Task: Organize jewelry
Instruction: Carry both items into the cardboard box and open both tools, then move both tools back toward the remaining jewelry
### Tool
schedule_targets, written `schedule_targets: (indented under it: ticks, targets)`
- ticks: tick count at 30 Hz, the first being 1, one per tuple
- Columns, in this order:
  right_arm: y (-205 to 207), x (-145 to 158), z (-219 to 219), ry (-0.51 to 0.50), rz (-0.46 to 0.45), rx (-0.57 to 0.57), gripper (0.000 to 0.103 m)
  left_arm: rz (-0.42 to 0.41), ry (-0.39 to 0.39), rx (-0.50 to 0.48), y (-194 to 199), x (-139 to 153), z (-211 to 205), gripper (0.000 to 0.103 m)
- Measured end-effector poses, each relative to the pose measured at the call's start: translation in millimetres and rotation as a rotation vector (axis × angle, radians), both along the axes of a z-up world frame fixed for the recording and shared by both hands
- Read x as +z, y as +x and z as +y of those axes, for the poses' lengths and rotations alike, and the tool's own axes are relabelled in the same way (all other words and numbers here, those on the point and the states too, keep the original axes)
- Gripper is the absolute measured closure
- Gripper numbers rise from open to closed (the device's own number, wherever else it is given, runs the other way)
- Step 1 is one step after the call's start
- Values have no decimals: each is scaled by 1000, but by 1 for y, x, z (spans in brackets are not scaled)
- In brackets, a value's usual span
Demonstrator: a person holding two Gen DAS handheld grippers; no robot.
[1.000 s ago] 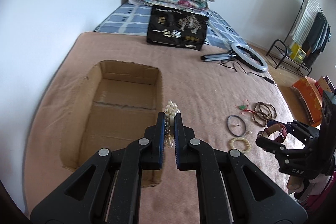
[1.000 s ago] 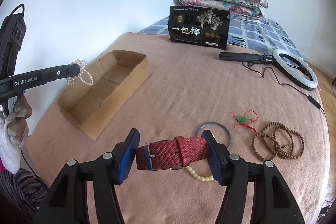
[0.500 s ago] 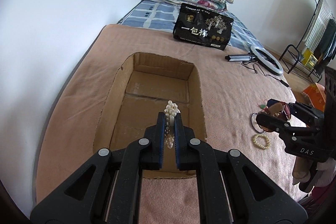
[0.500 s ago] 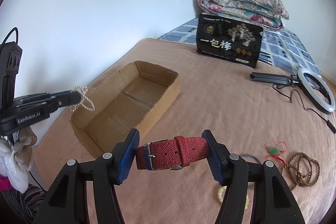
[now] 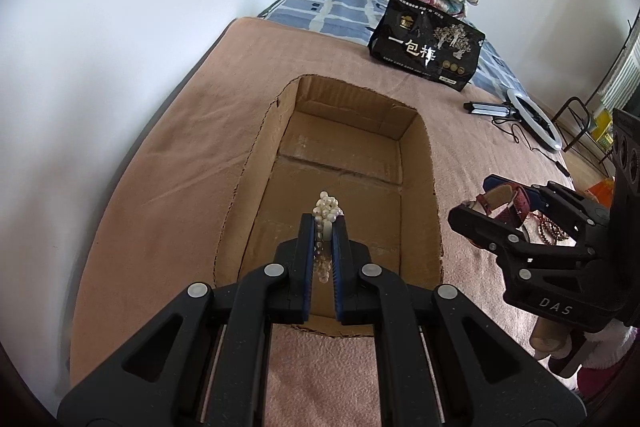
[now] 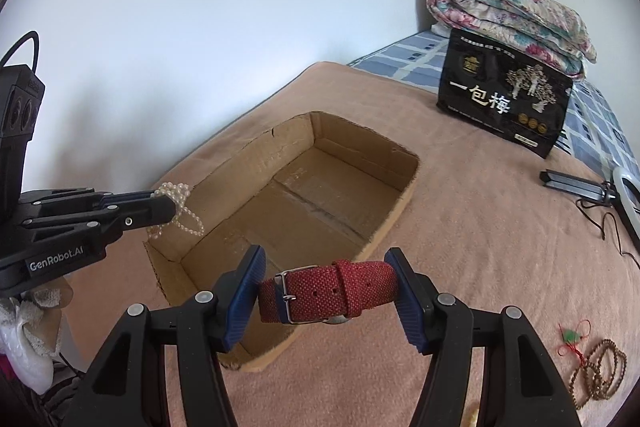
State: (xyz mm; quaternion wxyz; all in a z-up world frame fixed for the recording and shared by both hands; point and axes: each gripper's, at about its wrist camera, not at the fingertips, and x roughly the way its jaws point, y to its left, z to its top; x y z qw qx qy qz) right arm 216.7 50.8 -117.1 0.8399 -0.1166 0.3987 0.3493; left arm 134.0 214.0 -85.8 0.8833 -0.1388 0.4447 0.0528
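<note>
Your left gripper is pinched nearly shut on the pearl strand, part bunched above the tips, the rest hanging in a loop below. It sits over the near end of the cardboard box, so an opening here should drop the pearls inside, not on the blanket.

Your right gripper holds the red watch crosswise, each pad pressing an end of the strap loop, so the jaws stand fairly wide. It's over the box's near corner, by the rim; whether it clears the wall is hard to say through the fisheye. The box floor looks bare, so nothing is sorted in yet.

Still out on the blanket to your right: brown bead strands and a green charm on red cord. A black bag and ring light lie farther back, not part of the job.
</note>
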Motion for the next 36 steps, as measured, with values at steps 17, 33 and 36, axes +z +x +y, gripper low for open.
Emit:
schedule_targets:
  ticks: [17,33,36]
  targets:
    - [5,-1,15,15,-4,11,7,35,-6,42,2,-5,10,85]
    - [7,3,-17,19,3,-57,5,13,18,65,3,-3,10,56]
    - [7,5,-28,22,2,-75,5,4,21,58,4,-1,4,56]
